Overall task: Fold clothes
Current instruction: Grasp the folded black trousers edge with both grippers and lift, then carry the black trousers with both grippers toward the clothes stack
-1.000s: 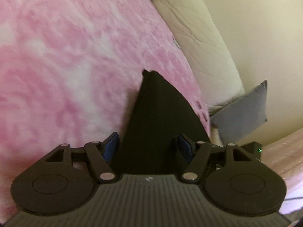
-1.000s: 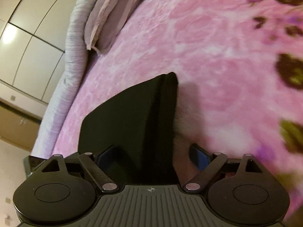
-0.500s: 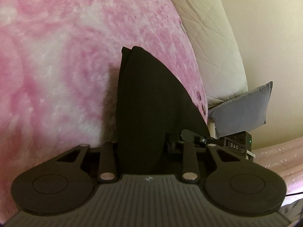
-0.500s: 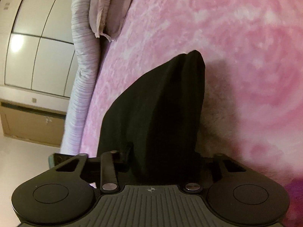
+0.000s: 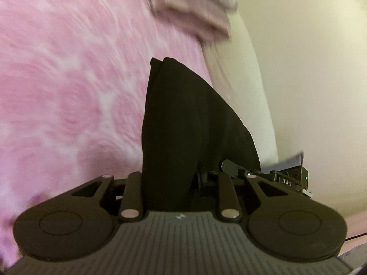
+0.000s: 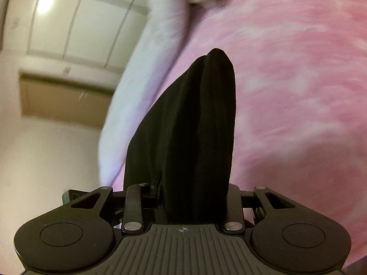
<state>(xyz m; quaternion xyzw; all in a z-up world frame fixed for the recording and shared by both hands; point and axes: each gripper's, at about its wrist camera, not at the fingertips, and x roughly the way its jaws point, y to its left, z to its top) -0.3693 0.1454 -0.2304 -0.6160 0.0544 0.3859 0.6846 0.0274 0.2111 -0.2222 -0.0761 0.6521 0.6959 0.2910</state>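
Observation:
A black garment [image 5: 183,123] is folded into a thick band and held up off the pink fluffy blanket [image 5: 68,91]. My left gripper [image 5: 169,183] is shut on one end of it; the cloth hides the fingertips. In the right wrist view the same black garment [image 6: 195,133] rises from my right gripper [image 6: 190,197], which is shut on its other end. The right gripper's body [image 5: 286,181] shows at the right of the left wrist view, close by.
The pink blanket [image 6: 298,80] covers the bed. A pinkish pillow [image 5: 195,6] and a cream quilted headboard [image 5: 243,87] lie at the far side. A grey striped cover [image 6: 146,73] hangs off the bed edge, with a white wardrobe [image 6: 80,23] beyond.
Both grippers closed on the black garment's ends, which lay between open jaws a second ago, and have lifted it off the blanket. Both views have tilted up and blurred.

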